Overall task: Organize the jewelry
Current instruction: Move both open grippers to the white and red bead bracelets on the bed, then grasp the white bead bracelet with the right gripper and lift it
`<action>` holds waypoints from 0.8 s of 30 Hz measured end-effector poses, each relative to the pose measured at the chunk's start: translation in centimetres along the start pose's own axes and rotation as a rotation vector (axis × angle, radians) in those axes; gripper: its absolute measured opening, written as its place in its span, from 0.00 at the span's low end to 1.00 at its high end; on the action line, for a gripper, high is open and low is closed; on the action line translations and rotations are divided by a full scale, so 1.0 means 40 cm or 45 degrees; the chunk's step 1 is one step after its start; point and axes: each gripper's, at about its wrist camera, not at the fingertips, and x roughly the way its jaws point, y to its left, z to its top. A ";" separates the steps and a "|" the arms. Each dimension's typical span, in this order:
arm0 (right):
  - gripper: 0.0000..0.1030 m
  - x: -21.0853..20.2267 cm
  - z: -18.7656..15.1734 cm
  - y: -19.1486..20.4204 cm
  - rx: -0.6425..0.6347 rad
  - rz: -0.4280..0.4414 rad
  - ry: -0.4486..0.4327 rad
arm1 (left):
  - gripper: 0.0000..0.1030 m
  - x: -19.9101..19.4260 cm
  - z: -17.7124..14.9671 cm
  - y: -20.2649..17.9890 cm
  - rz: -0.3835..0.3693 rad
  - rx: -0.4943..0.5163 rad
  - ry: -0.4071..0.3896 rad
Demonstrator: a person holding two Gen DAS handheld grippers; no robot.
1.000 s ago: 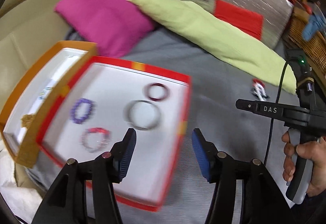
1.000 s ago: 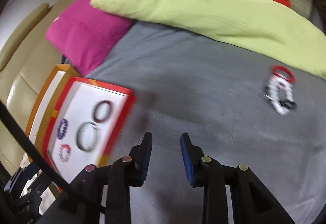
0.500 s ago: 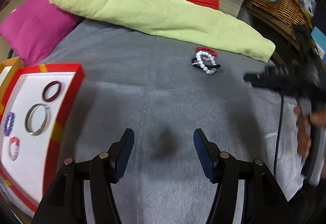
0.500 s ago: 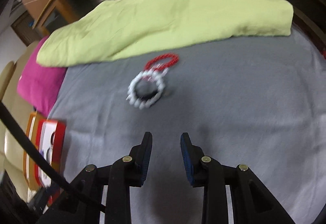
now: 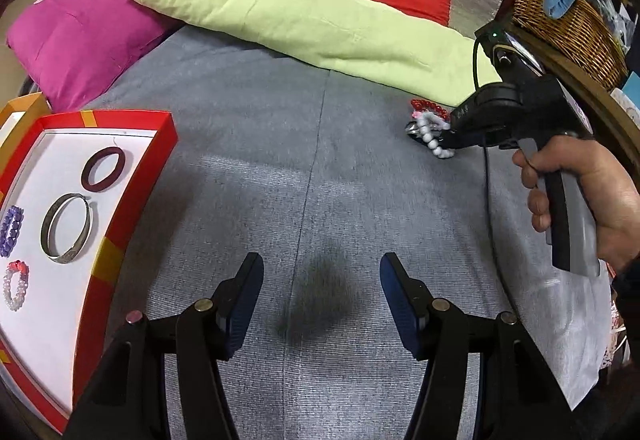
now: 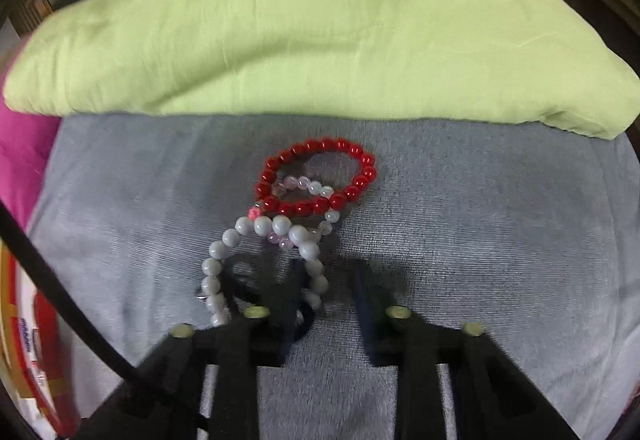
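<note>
A small heap of bracelets lies on the grey blanket (image 5: 312,168): a red bead bracelet (image 6: 316,176), a white bead bracelet (image 6: 224,240), a clear pink one (image 6: 304,186) and a dark one partly hidden. My right gripper (image 6: 326,280) is open, its left finger over the white bracelet; it shows in the left wrist view (image 5: 460,128) at the heap (image 5: 428,128). My left gripper (image 5: 322,288) is open and empty over bare blanket. A red-rimmed white tray (image 5: 120,240) at left holds a maroon bangle (image 5: 103,175), a silver bangle (image 5: 66,228), a purple bracelet (image 5: 10,226) and a pink-white one (image 5: 17,286).
A long green pillow (image 5: 304,20) and a magenta cushion (image 5: 76,28) lie at the back of the blanket. An orange box (image 5: 20,108) sits behind the tray. A wicker basket (image 5: 568,20) stands at the far right.
My right gripper has moved forward from mid-blanket right up to the heap of bracelets. My left gripper has swung right off the tray and now hovers over the blanket.
</note>
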 end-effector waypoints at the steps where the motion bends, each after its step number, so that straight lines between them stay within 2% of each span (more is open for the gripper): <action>1: 0.10 -0.002 -0.003 0.004 -0.012 -0.009 -0.006 | 0.60 0.001 0.000 0.001 0.008 0.000 0.000; 5: 0.10 -0.056 -0.043 -0.026 0.016 0.040 -0.061 | 0.60 0.001 -0.003 0.000 0.033 0.005 -0.020; 9: 0.10 -0.152 -0.128 -0.122 0.130 0.156 -0.163 | 0.60 0.005 -0.010 -0.008 0.070 0.037 -0.036; 12: 0.10 -0.187 -0.185 -0.192 0.227 0.260 -0.188 | 0.60 0.008 -0.014 -0.015 0.088 0.058 -0.041; 17: 0.10 -0.202 -0.285 -0.304 0.424 0.521 -0.188 | 0.60 0.006 -0.025 -0.029 0.088 0.093 -0.030; 18: 0.10 -0.209 -0.309 -0.333 0.510 0.664 -0.205 | 0.60 0.006 -0.027 -0.036 0.093 0.108 -0.031; 19: 0.10 -0.212 -0.315 -0.342 0.515 0.696 -0.225 | 0.60 0.009 -0.030 -0.045 0.093 0.122 -0.029; 20: 0.10 -0.201 -0.310 -0.333 0.473 0.633 -0.177 | 0.60 0.014 -0.033 -0.053 0.090 0.143 -0.013; 21: 0.10 -0.199 -0.312 -0.335 0.498 0.661 -0.137 | 0.60 0.015 -0.038 -0.059 0.091 0.157 -0.004; 22: 0.10 -0.217 -0.314 -0.336 0.514 0.742 -0.166 | 0.60 0.016 -0.042 -0.061 0.091 0.159 -0.006; 23: 0.10 -0.260 -0.311 -0.325 0.475 0.770 -0.260 | 0.60 0.017 -0.044 -0.061 0.089 0.154 -0.005; 24: 0.10 -0.282 -0.305 -0.310 0.435 0.746 -0.302 | 0.60 0.019 -0.044 -0.063 0.089 0.156 0.003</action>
